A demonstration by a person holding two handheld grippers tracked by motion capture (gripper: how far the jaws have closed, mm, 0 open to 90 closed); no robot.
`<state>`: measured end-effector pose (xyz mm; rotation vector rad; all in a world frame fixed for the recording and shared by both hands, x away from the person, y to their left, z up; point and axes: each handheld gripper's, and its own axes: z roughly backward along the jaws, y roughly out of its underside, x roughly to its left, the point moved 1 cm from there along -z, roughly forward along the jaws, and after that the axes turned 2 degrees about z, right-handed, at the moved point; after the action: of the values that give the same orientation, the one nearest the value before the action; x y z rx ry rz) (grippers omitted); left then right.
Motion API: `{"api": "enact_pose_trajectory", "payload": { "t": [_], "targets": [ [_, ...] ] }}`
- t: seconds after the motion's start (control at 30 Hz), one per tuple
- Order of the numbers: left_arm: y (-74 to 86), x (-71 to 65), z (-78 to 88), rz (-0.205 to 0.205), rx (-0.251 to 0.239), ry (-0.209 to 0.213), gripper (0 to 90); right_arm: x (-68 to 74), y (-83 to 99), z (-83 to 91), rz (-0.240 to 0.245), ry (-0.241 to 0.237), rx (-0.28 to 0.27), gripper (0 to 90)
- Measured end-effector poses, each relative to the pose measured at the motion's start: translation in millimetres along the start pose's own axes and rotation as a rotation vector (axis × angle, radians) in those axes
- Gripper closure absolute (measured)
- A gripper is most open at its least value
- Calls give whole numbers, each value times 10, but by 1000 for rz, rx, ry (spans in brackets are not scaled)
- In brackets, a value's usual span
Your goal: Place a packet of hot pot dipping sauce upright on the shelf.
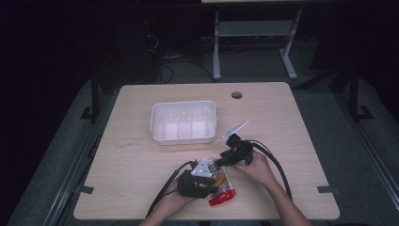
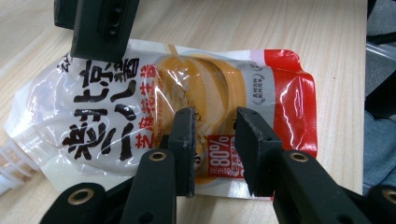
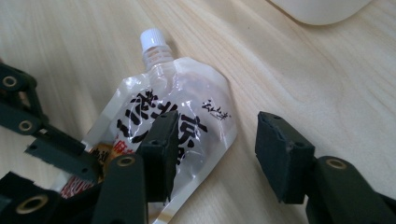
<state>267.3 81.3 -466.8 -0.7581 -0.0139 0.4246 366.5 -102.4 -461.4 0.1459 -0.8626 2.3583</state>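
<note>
A: Where was the glossy white, orange and red spouted drink pouch [image 2: 187, 107] with its white screw cap [image 3: 152, 38]?

B: Flat on the pale wooden table [image 1: 291, 141], near the person's edge, well short of the white plastic divided bin [image 1: 183, 121]. Both tools were over it.

A: So which step was that?

B: I'd judge it the grasp itself, with nothing lifted yet. The next move called for closing on the pouch without the slick film slipping, then carrying it, probably toward the bin.

A: And the fingers?

B: The left gripper [image 2: 215, 151] had its jaws parted a little, hovering over the pouch's orange and red lower half; whether they touched the film, I couldn't tell. The right gripper [image 3: 217, 156] stood spread wide, one finger [image 3: 159, 154] over the white upper part near the spout, the other over bare wood, holding nothing
</note>
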Motion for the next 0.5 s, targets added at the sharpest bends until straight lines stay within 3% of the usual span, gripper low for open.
{"api": "enact_pose_trajectory", "payload": {
  "t": [0.27,0.5],
  "targets": [
    [8,-4,-9,3,6,-7,687,61,7,-69,4,24,7,602],
    [8,-2,-13,3,7,-4,687,43,19,-86,-40,-5,-1,678]
  ]
}}
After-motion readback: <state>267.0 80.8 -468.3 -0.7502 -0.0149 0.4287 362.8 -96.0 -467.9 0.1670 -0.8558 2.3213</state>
